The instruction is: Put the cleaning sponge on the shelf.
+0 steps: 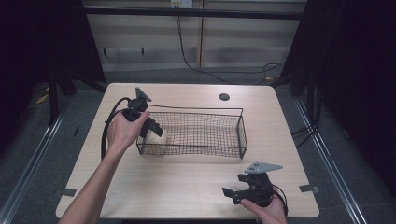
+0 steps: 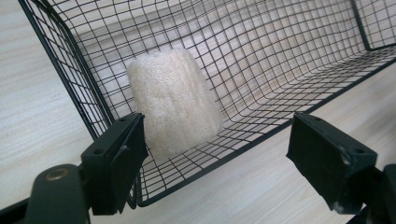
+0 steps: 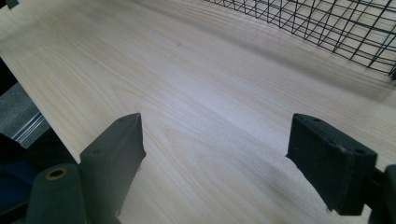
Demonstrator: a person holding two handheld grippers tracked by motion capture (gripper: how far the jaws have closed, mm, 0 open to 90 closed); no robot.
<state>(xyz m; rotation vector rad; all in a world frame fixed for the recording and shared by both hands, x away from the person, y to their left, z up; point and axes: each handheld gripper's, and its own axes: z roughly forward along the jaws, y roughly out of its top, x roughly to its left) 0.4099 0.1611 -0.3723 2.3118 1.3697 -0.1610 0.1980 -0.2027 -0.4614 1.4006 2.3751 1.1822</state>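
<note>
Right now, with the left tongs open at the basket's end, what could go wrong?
1. The loofah sponge stands on end against the corner of the wire basket; a nudge may tip it over.
2. The open left tongs straddle the rim, so pulling back carelessly could snag the mesh and drag the basket.
3. The right tongs rest far away near the table edge, unable to steady anything.

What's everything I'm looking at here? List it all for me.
Loofah sponge: one, cream-white, lying inside the basket at its left end.
Wire basket: one, black mesh, middle of the table.
Table: one, pale wood, with a round dark hole near its far edge.
Left gripper: one, black, jaws open, at the basket's left end by the sponge.
Right gripper: one, black, jaws open, over the table's near right edge.
</note>
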